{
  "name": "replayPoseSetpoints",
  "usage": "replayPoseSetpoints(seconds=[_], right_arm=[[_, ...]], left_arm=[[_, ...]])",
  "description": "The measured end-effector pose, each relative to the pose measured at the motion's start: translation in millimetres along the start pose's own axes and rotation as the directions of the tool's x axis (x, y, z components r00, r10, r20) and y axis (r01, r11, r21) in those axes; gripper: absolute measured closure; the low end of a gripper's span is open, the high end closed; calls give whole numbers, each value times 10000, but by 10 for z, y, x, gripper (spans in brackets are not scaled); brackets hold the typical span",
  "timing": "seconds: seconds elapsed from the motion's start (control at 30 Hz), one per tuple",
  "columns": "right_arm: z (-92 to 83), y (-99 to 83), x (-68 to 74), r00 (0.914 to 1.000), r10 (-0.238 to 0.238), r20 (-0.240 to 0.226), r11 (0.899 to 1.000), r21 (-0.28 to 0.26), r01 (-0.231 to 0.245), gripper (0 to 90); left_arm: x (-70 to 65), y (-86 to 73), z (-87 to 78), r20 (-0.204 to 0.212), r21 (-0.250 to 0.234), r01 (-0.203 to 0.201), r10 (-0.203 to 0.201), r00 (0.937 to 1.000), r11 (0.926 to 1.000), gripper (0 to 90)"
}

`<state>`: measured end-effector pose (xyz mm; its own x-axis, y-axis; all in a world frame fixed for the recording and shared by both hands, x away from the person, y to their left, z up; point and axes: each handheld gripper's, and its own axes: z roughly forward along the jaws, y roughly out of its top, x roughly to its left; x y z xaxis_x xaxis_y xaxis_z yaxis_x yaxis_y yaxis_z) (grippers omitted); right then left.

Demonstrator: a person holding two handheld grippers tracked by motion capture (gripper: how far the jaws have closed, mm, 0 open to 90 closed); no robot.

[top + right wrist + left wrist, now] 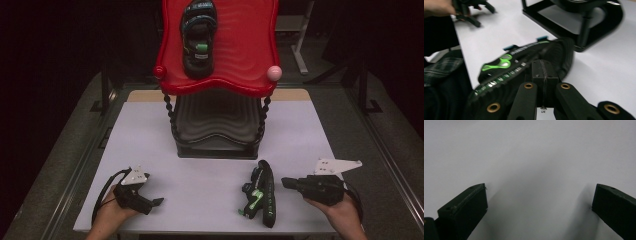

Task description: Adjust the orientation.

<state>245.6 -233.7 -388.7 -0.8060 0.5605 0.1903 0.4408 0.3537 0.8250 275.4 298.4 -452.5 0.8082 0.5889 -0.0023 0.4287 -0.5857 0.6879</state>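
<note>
The right gripper view showed the right gripper (544,75) with jaws closed flat together, nothing between them, and a black-and-green sandal (524,65) lying on its side just beyond their tips. The left gripper (539,202) stood open over bare table (529,150). A pick-up seemed pending, calling for reopened jaws around the sandal.
</note>
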Motion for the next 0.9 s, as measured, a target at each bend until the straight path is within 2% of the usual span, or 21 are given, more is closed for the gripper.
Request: replayPoseSetpoints(seconds=[0.17,0.4,0.6,0.9], right_arm=[[117,59,51,9990,-177,-415,9998,-18,177,898],[215,95,83,9982,-286,-523,9994,188,296,898],[174,64,76,9987,-319,-410,9994,149,325,899],[39,-37,7,9997,-49,-244,10000,42,50,899]], left_arm=[[0,0,0,4,-1,2,-2,10000,10000,0],[0,-1,0,7,2,7,-7,10000,10000,0],[0,-2,0,3,8,-4,4,10000,10000,0],[0,-2,0,3,6,0,0,10000,10000,0]])
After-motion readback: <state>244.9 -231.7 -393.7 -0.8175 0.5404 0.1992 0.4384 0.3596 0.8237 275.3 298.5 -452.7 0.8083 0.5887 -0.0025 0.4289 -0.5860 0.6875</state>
